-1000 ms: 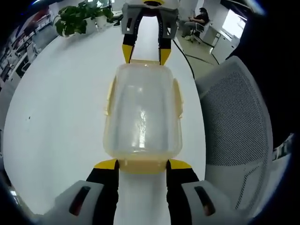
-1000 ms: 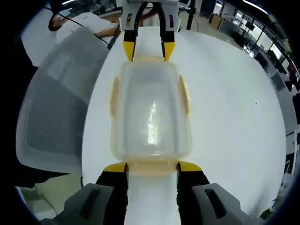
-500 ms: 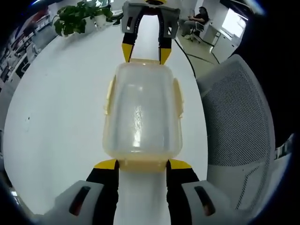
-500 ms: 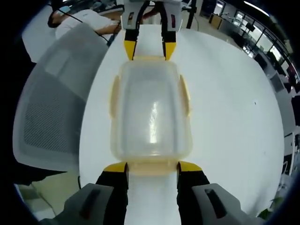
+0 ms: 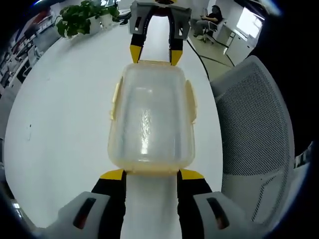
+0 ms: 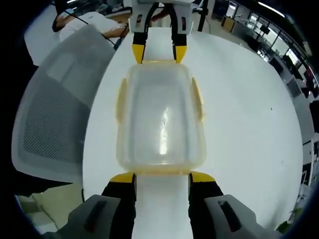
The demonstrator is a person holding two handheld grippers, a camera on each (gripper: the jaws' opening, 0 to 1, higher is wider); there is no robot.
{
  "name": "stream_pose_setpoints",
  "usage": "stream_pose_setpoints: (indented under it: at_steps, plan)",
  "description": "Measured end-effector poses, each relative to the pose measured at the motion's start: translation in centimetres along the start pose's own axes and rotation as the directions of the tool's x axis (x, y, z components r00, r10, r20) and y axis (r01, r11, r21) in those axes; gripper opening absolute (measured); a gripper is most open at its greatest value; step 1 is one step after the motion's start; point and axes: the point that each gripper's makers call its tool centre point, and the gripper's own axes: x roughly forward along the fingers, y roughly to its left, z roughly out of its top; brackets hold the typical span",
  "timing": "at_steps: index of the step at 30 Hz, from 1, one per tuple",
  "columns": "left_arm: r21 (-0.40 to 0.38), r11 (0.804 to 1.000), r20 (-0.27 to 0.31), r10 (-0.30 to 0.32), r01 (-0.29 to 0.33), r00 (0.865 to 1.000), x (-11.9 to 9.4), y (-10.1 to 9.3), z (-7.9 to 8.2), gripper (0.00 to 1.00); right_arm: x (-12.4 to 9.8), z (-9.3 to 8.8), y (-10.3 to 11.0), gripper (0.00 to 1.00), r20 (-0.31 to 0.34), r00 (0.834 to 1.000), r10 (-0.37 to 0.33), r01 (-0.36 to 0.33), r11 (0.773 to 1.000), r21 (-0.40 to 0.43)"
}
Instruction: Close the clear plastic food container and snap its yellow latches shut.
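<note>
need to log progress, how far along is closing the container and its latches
Done: the lid sits on the clear plastic food container, which rests on the white table. In hand: the left claw and right claw sit open at opposite short ends, by the end latches. Left: the yellow side latches appear flared outward, so not yet snapped.

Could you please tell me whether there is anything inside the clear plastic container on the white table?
Through the lid, the clear container appears empty: only glare and the white table show. Its end latches, near the left gripper and right gripper, are mostly hidden.
</note>
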Motion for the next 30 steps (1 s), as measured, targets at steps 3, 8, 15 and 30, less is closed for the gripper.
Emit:
stream_pose_setpoints:
  at_steps: [3, 8, 15, 30]
  plan:
    - [-0.001, 1.0, -0.007, 0.007, -0.007, 1.0, 0.0, 0.0, 0.0, 0.4, 0.0, 0.0, 0.0, 0.4, 0.002, 1.0, -0.006, 0.006, 1.0, -0.014]
    - [-0.011, 1.0, -0.008, 0.008, -0.008, 1.0, -0.3, -0.1, -0.1, 0.4, -0.1, -0.8, 0.1, 0.32, -0.029, 1.0, 0.0, -0.001, 1.0, -0.022]
    - [-0.048, 0.999, -0.02, 0.015, -0.016, 1.0, -0.8, 0.3, -1.0, 0.38, -1.2, -0.4, -0.1, 0.37, 0.054, 0.999, -0.003, -0.002, 0.996, 0.094]
    - [-0.299, 0.954, 0.045, 0.049, -0.033, 0.998, -1.9, -0.4, -1.2, 0.36, -2.1, 0.2, 0.3, 0.39, 0.173, 0.985, 0.008, -0.066, 0.94, 0.334]
